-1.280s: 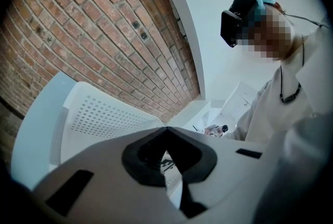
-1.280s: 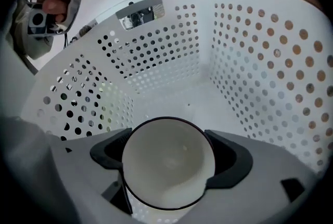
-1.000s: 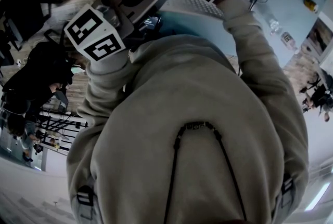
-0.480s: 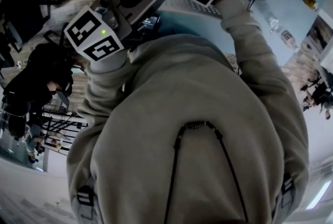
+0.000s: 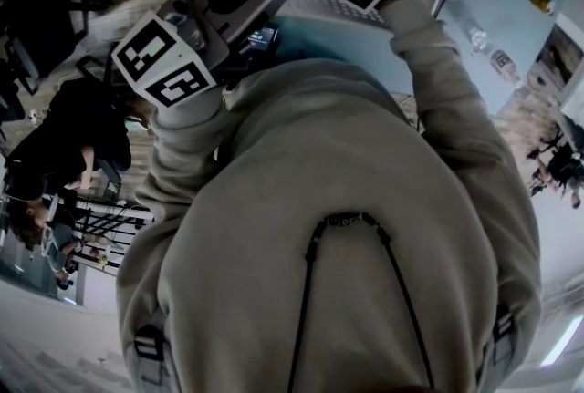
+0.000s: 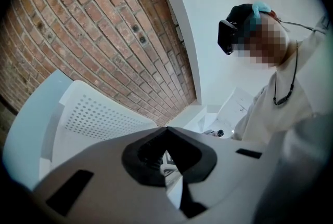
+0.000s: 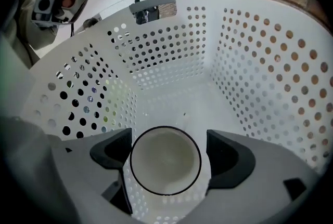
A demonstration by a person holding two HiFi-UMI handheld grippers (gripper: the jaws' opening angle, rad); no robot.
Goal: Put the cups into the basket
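We hold the right claw (image 7: pixel 167 159) down inside the basket (image 7: pixel 171 46). Its jaws are clamped on the cup (image 7: pixel 165 166), one pad at 9 o'clock of the rim and the other at 3. The cup faces mouth-up toward the camera. We judge it is carried upright so that it lands on its base and does not roll. It sits within the perforated walls, toward the 6 o'clock side of the basket floor. Whether its base touches that floor, we cannot tell. No other cup shows in the basket.

Our left claw (image 6: pixel 166 137) is pressed together on nothing and points up at a brick wall (image 6: pixel 104 36), with the basket at 9 o'clock in its view. We judge it is parked there to leave the right claw room. The basket stands on the blue table (image 5: pixel 351 40), at 12 o'clock from our chest.
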